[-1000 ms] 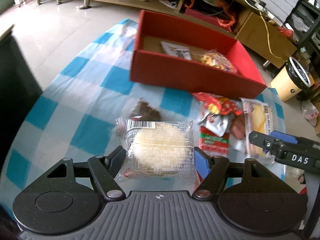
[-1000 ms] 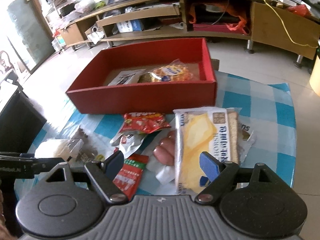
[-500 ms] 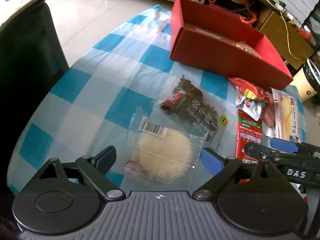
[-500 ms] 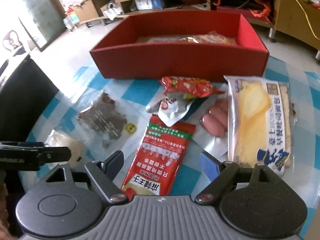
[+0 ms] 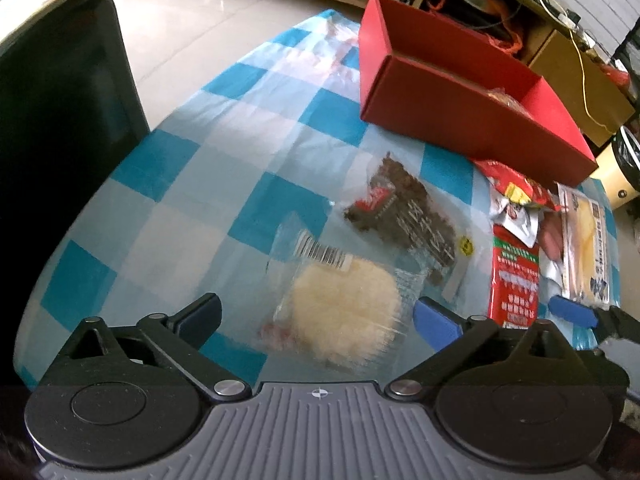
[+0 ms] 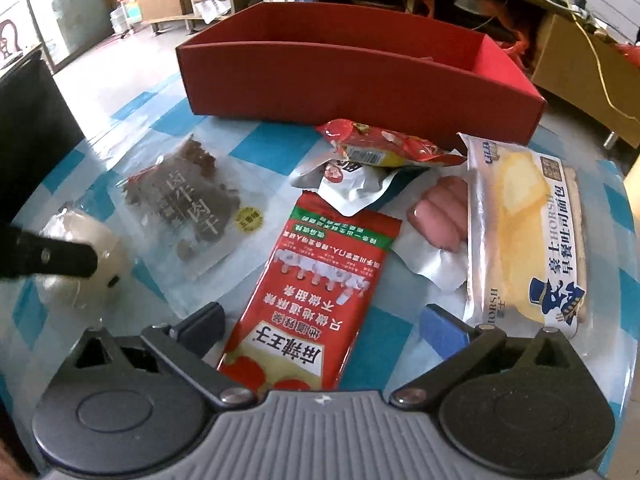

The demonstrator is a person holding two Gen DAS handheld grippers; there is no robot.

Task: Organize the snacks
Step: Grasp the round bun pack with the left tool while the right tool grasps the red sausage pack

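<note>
Both sets of jaws are opening wide now: left gripper (image 5: pixel 316 316) has dropped the round cake (image 5: pixel 344 316), right gripper (image 6: pixel 322 322) straddles the red packet (image 6: pixel 312 292), nothing boxed.

Red box (image 6: pixel 360 80) contents mostly hidden by wall; pastry (image 5: pixel 344 312) pkt blurred.

left gripper (image 5: pixel 316 318) opening, right gripper (image 6: pixel 322 328) opening

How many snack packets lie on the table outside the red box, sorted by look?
Clear-wrapped: 2, round cake and dark meat
Red: 2, long packet and crinkled packet
Silver pouch: 1
Sausages: 1
Bread: 1
Total: 7
</note>
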